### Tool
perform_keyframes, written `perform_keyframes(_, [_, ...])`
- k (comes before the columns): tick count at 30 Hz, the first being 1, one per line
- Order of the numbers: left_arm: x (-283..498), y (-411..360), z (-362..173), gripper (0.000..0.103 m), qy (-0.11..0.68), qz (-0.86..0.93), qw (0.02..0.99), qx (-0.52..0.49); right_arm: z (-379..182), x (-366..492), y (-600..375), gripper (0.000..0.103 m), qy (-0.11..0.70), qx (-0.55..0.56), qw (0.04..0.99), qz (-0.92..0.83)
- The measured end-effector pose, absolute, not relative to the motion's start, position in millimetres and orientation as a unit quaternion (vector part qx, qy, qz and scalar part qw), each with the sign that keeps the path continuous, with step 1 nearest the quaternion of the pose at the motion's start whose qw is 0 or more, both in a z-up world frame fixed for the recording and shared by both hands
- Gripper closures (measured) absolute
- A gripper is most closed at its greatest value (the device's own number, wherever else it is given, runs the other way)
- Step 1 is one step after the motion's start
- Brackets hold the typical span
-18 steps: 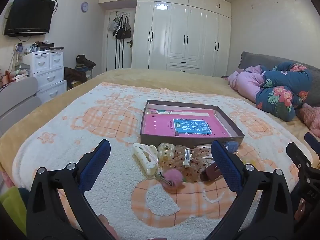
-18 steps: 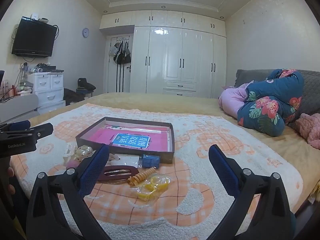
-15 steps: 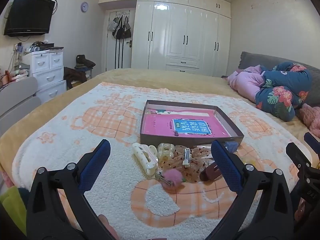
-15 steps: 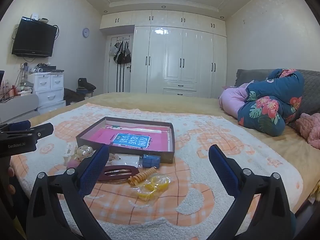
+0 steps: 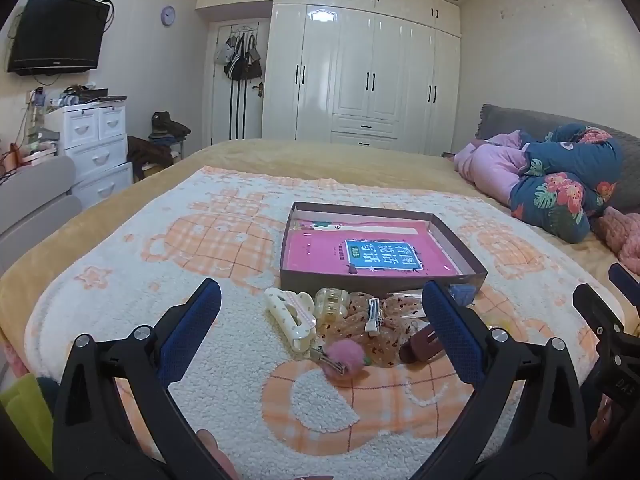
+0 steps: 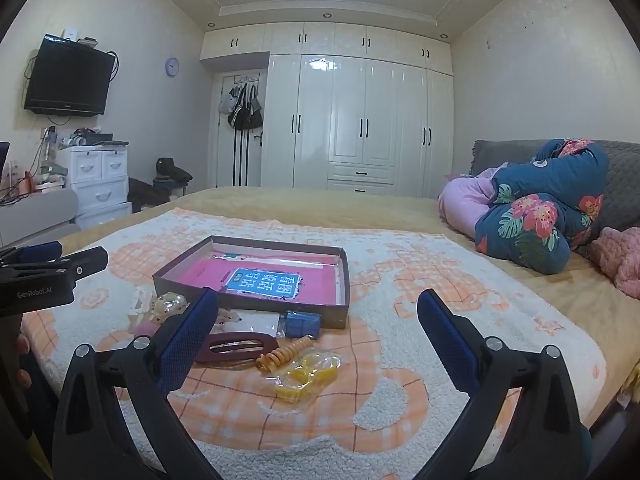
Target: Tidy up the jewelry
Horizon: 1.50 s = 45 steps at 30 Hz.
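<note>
Both left gripper (image 5: 320, 320) and right gripper (image 6: 318, 328) hover jaws apart, empty, over hair clips (image 5: 290, 316) piled beside the box (image 5: 380, 276), ready for sorting.

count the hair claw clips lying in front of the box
2 seen. The white claw clip lies at the pile's left end; the clear yellowish claw clip sits just right of it, against the box. More may hide under the dotted fabric.

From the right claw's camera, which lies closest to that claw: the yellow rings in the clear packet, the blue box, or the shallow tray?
1. Yellow rings: nearest, between the open right claw fingers.
2. Blue box: behind them, against the tray.
3. Shallow tray: farthest, mid-blanket.
</note>
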<state>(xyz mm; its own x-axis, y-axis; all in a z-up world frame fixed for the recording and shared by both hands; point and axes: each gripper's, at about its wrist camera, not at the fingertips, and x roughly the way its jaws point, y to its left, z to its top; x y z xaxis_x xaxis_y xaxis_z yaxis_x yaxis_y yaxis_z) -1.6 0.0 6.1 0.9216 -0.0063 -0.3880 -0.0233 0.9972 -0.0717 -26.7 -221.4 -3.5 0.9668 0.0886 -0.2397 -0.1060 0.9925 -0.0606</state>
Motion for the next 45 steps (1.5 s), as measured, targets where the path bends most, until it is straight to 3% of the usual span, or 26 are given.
perform_keyframes(45, [-0.2,0.0,10.5,0.010,0.191,0.004,0.981,-0.033,6.1,-29.0,-224.5,0.006,0.106,-0.034,0.993,0.049])
